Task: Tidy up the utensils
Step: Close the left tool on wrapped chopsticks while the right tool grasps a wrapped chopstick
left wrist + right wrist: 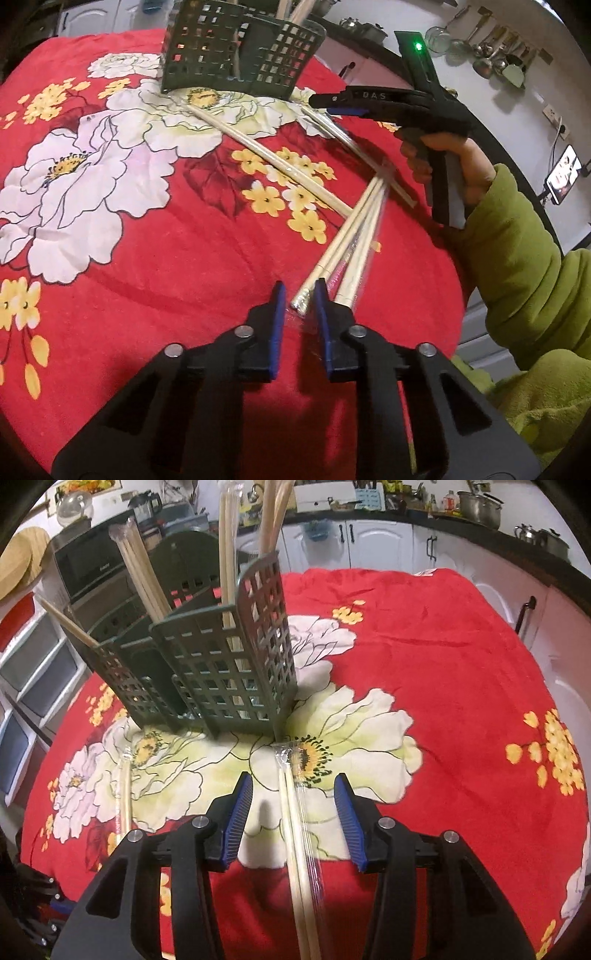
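A dark green lattice utensil holder [236, 55] [221, 672] stands on the red flowered cloth [147, 240] with several chopsticks upright in it. In the left wrist view my left gripper [300, 314] is shut on the near end of a clear-wrapped chopstick pack [354, 229]; a second pack runs just right of its right finger. My right gripper [293, 797] [325, 105] is open, straddling another wrapped chopstick pair [291, 812] that lies on the cloth pointing at the holder; its pads are clear of it.
More chopsticks [266, 158] lie loose on the cloth, and one wrapped pair [125, 794] lies left of the right gripper. A green sleeve [517, 277] and hand hold the right gripper. A phone [563, 173], counter pots [480, 502] and a microwave [88, 565] ring the table.
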`<act>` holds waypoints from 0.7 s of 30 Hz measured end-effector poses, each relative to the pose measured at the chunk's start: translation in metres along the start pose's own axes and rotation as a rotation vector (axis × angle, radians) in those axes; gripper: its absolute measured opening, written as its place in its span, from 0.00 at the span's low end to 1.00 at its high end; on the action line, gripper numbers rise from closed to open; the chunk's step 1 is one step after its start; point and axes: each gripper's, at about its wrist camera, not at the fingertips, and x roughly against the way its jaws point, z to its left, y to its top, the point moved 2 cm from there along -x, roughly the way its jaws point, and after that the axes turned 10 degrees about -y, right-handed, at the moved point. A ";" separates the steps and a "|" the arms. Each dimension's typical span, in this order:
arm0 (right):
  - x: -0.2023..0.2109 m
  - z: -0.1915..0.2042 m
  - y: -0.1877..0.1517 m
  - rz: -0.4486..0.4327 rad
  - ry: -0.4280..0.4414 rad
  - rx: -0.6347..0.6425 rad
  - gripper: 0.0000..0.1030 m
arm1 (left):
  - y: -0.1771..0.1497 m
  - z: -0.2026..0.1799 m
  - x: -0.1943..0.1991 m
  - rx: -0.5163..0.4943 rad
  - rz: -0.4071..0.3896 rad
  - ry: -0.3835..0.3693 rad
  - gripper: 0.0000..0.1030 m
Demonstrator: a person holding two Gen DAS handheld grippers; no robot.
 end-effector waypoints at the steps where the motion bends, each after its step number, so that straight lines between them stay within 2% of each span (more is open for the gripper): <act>1: -0.003 0.001 0.001 0.005 -0.002 0.004 0.42 | 0.000 0.001 0.001 0.004 -0.003 0.002 0.07; 4: -0.012 0.004 0.007 0.019 -0.007 0.015 0.41 | 0.004 0.009 0.003 0.016 -0.011 0.020 0.01; 9: -0.026 0.006 0.013 0.046 -0.024 0.024 0.36 | 0.006 0.013 0.005 0.025 -0.021 0.007 0.01; 14: -0.031 0.005 0.013 0.043 -0.036 0.022 0.27 | 0.001 0.011 0.018 0.030 -0.012 -0.053 0.01; 16: -0.032 0.004 0.013 0.043 -0.036 0.018 0.19 | -0.001 0.007 0.023 0.015 -0.002 -0.083 0.11; 17: -0.032 0.004 0.013 0.044 -0.034 0.016 0.18 | -0.001 0.004 0.023 0.007 0.007 -0.094 0.25; 18: -0.031 0.003 0.013 0.043 -0.031 0.014 0.14 | -0.002 -0.001 0.024 -0.008 0.025 -0.114 0.35; 19: -0.031 0.003 0.012 0.041 -0.029 0.014 0.07 | -0.003 -0.005 0.023 -0.022 0.038 -0.125 0.36; 21: -0.028 0.002 0.012 0.033 -0.028 0.010 0.05 | -0.003 -0.010 0.017 -0.051 0.067 -0.104 0.36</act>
